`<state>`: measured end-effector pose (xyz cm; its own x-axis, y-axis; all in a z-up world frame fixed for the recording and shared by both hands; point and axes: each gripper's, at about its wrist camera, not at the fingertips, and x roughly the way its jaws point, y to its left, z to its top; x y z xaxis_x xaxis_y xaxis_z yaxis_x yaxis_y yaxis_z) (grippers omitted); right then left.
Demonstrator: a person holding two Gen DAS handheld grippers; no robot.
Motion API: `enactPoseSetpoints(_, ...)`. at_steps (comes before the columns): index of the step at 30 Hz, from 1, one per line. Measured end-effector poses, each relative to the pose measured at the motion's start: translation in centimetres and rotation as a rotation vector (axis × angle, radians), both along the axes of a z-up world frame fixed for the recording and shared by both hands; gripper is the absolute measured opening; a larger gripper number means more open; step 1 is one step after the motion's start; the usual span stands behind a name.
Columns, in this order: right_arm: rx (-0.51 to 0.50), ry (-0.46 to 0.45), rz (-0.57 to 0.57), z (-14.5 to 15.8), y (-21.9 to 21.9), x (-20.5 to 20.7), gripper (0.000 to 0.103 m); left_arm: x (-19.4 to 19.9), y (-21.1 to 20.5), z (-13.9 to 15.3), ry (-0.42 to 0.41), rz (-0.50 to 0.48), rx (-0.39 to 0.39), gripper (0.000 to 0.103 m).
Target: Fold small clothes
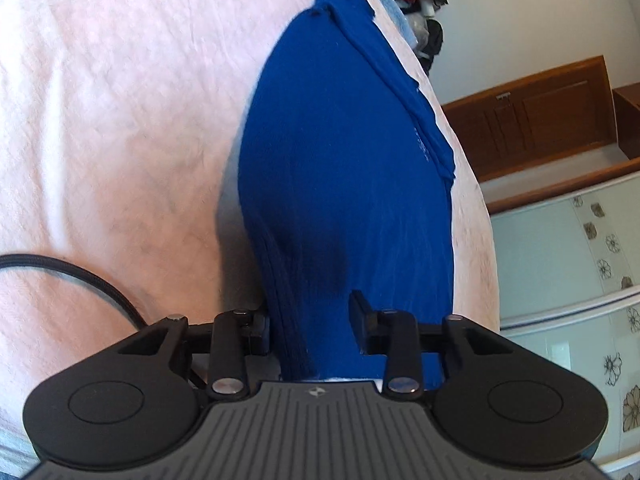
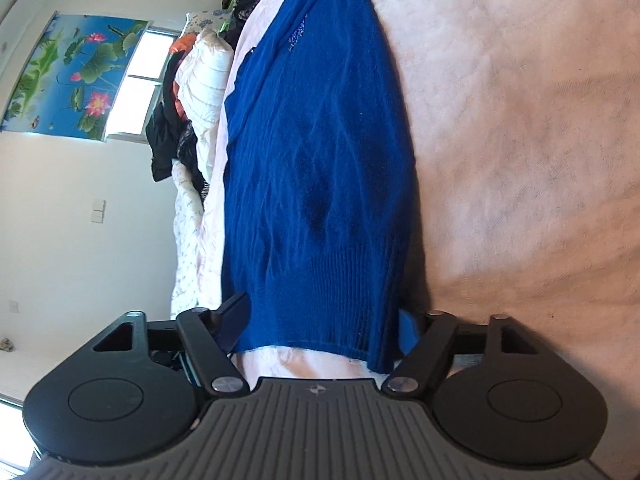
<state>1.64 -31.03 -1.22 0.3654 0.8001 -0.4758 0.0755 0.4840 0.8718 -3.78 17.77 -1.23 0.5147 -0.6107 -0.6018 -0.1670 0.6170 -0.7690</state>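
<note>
The pink bedspread (image 1: 120, 120) is carrying the blue sweater (image 1: 340, 180), stretching toward 12 o'clock. The left gripper (image 1: 308, 324) is pinching its hem; the right gripper (image 2: 324, 328) is standing apart around it. An uneven lift risks skewing the fold.

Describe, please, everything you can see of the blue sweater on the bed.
The blue sweater is a deep royal-blue knit with a ribbed hem nearest the cameras. It lies stretched lengthwise on a pale pink bedspread, its far end folded over with a seam showing. The left gripper has hem fabric bunched between its fingers; the right gripper straddles the ribbed hem, jaws wide.
</note>
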Motion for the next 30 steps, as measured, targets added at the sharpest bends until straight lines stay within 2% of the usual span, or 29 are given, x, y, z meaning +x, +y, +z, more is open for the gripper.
enactPoseSetpoints(2, 0.015, 0.006, -0.007, -0.1, 0.0, 0.1, 0.069, -0.1, -0.4, -0.1, -0.004, 0.002, 0.006, 0.034)
enactPoseSetpoints(3, 0.015, 0.014, -0.018, -0.2, 0.0, 0.2, 0.053, 0.0, -0.6, -0.1, 0.0, 0.005, 0.03, 0.017)
enactPoseSetpoints(4, 0.008, 0.031, -0.022, -0.4, 0.1, 0.4, 0.035, 0.2, -0.9, -0.2, 0.017, 0.002, 0.071, 0.006)
enactPoseSetpoints(5, -0.007, 0.058, -0.014, -0.8, 0.3, 0.6, 0.012, 0.2, -0.9, -0.2, 0.017, 0.007, 0.075, 0.005)
enactPoseSetpoints(7, -0.061, 0.058, -0.019, -1.1, 0.6, 0.3, 0.01, -0.1, -0.8, 0.4, 0.007, 0.012, 0.109, 0.005)
enactPoseSetpoints(8, -0.053, 0.048, -0.021, -1.0, 0.5, 0.1, 0.01, -0.4, -0.7, 0.9, -0.004, 0.017, 0.121, 0.005)
enactPoseSetpoints(11, 0.018, -0.013, -0.043, 0.8, -0.4, -1.0, 0.01, -1.3, 0.5, 2.9, -0.064, 0.032, 0.06, 0.005)
enactPoseSetpoints(14, 0.021, -0.074, -0.043, 3.0, -1.5, -1.6, 0.009, -1.4, 1.0, 3.7, -0.08, 0.024, 0.064, 0.004)
enactPoseSetpoints(18, -0.024, -0.023, -0.013, 2.3, -1.7, -1.1, 0.009, -0.2, 0.8, 3.2, -0.033, 0.018, 0.062, 0.004)
enactPoseSetpoints(21, 0.007, -0.038, -0.011, 3.2, -1.4, -0.4, 0.01, 0.6, 1.3, 4.3, -0.056, 0.034, 0.036, 0.005)
enactPoseSetpoints(26, 0.056, -0.124, -0.005, 6.8, -1.3, 3.6, 0.01, 4.1, 3.0, 8.0, -0.149, 0.059, -0.005, 0.005)
enactPoseSetpoints(30, 0.086, -0.214, -0.019, 9.4, -1.7, 9.4, 0.01, 9.8, 3.2, 11.0, -0.233, 0.064, -0.022, 0.005)
